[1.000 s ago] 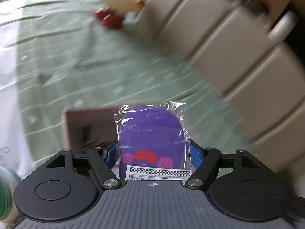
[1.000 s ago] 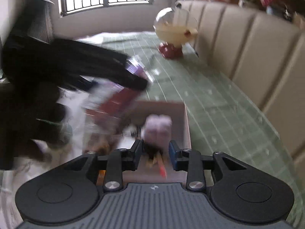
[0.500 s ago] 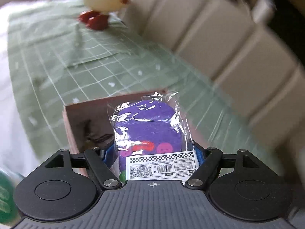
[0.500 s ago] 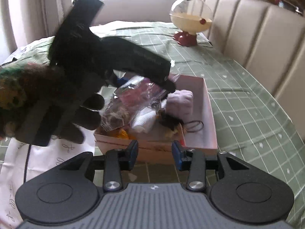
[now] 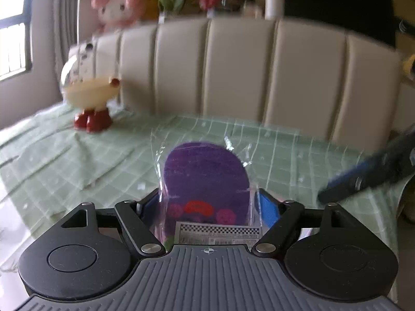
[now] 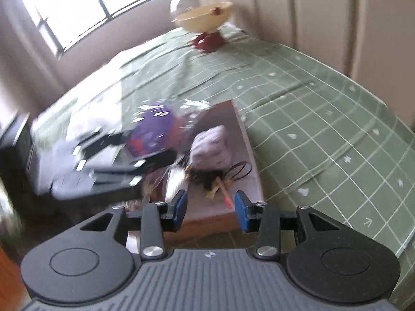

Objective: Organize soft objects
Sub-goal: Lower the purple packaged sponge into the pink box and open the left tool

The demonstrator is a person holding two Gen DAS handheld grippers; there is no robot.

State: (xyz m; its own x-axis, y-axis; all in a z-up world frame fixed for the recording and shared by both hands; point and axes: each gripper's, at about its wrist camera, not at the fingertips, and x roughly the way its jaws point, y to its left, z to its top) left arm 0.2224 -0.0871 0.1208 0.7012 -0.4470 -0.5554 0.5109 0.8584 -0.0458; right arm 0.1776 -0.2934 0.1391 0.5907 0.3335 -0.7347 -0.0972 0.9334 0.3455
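Note:
My left gripper (image 5: 207, 202) is shut on a purple felt piece in a clear plastic packet (image 5: 205, 173), held up above the green checked cloth (image 5: 90, 160). In the right wrist view the left gripper (image 6: 103, 165) is a blur over the left side of the pink box (image 6: 249, 153), with the purple packet (image 6: 153, 132) in it. My right gripper (image 6: 210, 208) stands open at the box's near edge with nothing between its blue pads (image 6: 180, 207). A lilac soft piece (image 6: 211, 146), dark hair ties (image 6: 207, 178) and a wrapped bundle lie in the box.
A globe-shaped toy on red feet (image 5: 90, 90) stands at the far end of the cloth. A cream padded sofa back (image 5: 259, 72) runs along the table's far side, with a pink plush (image 5: 119, 7) and plants behind it. The right gripper's arm (image 5: 368, 173) crosses at the right.
The left gripper rolled and swung away with the purple packet; the box dropped out of its view. The right gripper rolled, drew back from the box, then came nearer, and its jaws stand wider.

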